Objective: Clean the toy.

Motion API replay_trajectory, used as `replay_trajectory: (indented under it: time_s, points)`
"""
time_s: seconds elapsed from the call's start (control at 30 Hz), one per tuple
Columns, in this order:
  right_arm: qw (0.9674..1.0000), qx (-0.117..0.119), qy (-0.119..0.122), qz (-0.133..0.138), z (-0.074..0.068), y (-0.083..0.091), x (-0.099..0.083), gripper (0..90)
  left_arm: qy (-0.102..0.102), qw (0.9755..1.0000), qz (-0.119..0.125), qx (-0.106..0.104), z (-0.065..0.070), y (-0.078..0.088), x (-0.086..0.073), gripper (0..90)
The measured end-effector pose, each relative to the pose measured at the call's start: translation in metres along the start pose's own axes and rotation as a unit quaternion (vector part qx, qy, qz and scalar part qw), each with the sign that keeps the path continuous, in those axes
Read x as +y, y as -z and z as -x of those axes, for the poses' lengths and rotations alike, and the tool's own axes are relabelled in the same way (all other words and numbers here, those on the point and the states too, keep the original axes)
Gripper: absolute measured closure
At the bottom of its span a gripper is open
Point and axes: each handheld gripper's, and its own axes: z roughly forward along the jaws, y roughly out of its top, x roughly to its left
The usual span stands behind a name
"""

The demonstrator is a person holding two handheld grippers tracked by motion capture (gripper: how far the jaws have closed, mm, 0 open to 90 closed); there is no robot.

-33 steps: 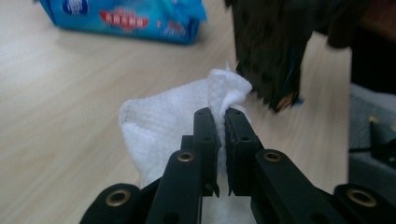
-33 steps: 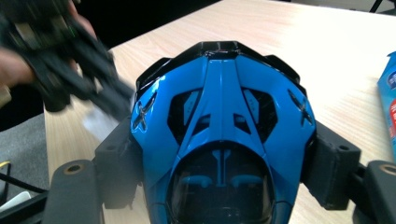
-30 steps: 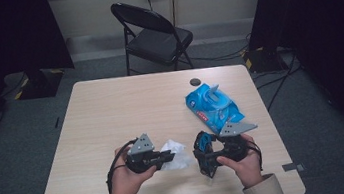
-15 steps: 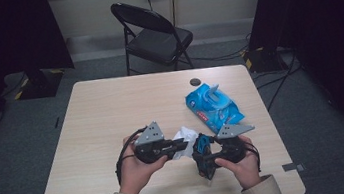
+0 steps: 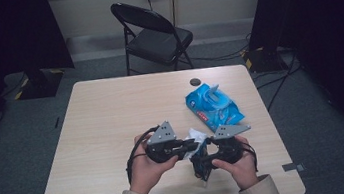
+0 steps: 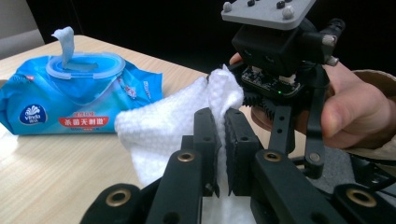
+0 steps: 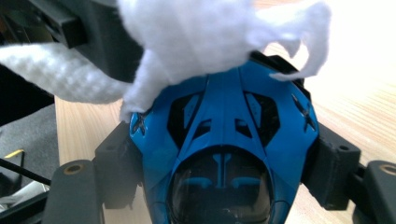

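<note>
My left gripper is shut on a white wet wipe, which bunches out past its jaws. My right gripper is shut on a blue toy car, its pads pressing both sides of the car. The wipe lies draped against the end of the car that sticks out of the jaws. Both grippers meet just above the table's front edge, left of the person's right hand.
A blue pack of wet wipes lies behind the grippers, lid open, one wipe sticking up. A small dark round object sits near the table's far edge. A black folding chair stands beyond the table.
The left gripper has carried the wipe to the right and a little up, from apart to right against the right gripper and the car. The right hand has stayed put.
</note>
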Motion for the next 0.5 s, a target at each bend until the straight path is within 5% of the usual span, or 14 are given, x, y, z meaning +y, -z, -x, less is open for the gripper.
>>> replay_trajectory:
  time_s: [0.5]
  points:
    - [0.9995, 0.021, 0.018, -0.013, -0.009, -0.012, 0.003, 24.9, 0.001, 0.9999, -0.011, 0.012, -0.015, -0.017, 0.012, 84.3]
